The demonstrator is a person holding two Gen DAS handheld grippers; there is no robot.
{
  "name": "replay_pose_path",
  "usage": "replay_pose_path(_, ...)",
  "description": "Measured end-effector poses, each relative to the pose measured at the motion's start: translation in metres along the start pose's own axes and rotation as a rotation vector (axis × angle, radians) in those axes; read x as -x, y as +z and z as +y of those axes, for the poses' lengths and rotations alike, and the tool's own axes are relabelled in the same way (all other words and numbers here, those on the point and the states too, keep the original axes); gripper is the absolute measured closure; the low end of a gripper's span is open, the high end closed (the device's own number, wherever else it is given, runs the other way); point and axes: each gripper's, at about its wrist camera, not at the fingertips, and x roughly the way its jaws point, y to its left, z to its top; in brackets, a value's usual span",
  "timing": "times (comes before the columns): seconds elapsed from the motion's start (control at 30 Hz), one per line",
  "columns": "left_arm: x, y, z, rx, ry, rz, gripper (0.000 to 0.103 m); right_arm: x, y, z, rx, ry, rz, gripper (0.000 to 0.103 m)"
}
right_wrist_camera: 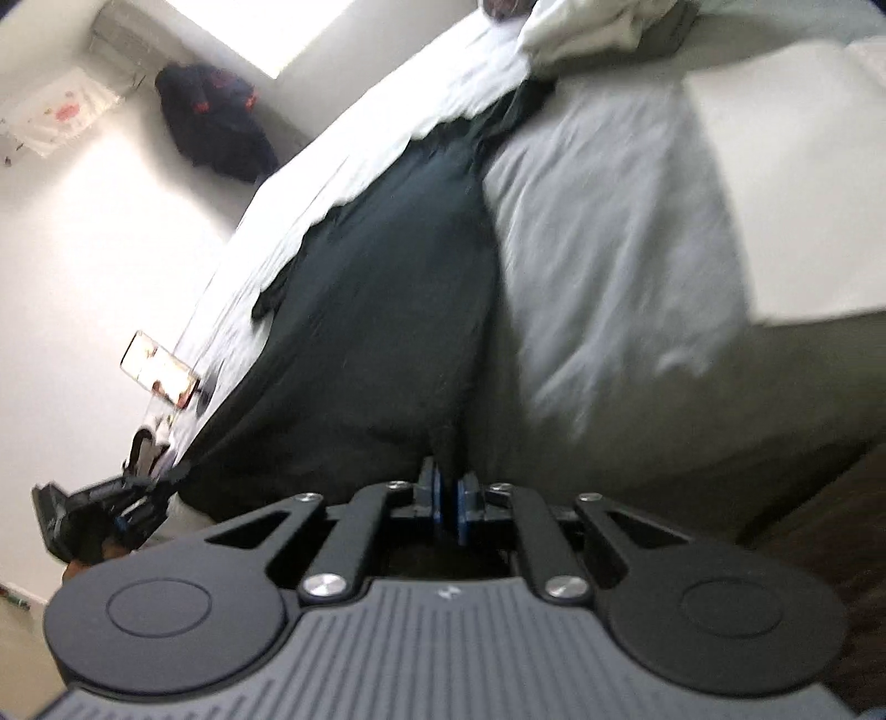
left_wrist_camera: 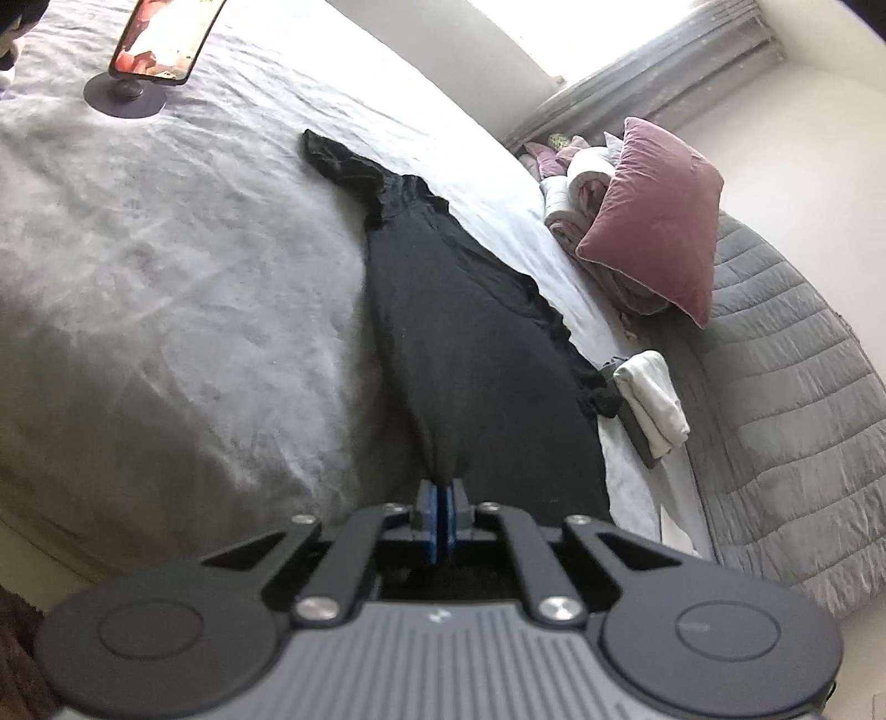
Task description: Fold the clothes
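Pinching the near hem, both claws hold one black garment [left_wrist_camera: 470, 332] that stretches away from them across the grey bed [left_wrist_camera: 166, 277]. The left claw [left_wrist_camera: 443, 501] is clamped on a gathered bunch of the cloth; the right claw [right_wrist_camera: 449, 498] grips another bunch, its jaws slightly parted around the fabric. The garment's long axis runs straight ahead of each claw, its far end trailing toward the phone on a stand [left_wrist_camera: 160, 44]. Neither claw looks nearer. Folded pale laundry [left_wrist_camera: 653, 399] lies beside it.
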Motion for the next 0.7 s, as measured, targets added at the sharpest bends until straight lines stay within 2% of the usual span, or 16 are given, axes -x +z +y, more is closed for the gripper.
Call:
replay_pose_path(0.07,-0.009,-0.001,0.002,-0.003,0.032,0.012,0.099,-0.002,0.005,-0.009,-0.012,-0.05,-0.012,0.096)
replay_pose_path(0.13,-0.019,-0.005,0.007,0.001,0.048,0.035,0.092,-0.013,0.009,-0.02,-0.039,-0.082,0.0,0.096)
replay_pose_path(0.2,-0.022,-0.01,0.011,-0.019,0.035,0.056,0.067,-0.022,0.006,-0.03,-0.051,-0.11,0.017,0.096)
replay_pose_path(0.3,-0.026,-0.018,0.011,-0.085,0.002,0.093,0.059,-0.033,0.004,-0.037,-0.06,-0.126,0.04,0.095)
replay_pose_path(0.4,-0.028,-0.029,0.006,-0.213,-0.033,0.125,0.055,-0.038,0.001,-0.037,-0.058,-0.125,0.047,0.094)
replay_pose_path(0.57,-0.031,-0.047,-0.004,-0.428,-0.089,0.177,0.054,-0.04,0.002,-0.039,-0.055,-0.117,0.052,0.094)
replay_pose_path(0.7,-0.037,-0.064,-0.011,-0.59,-0.041,0.177,0.058,-0.038,0.003,-0.041,-0.054,-0.114,0.057,0.093)
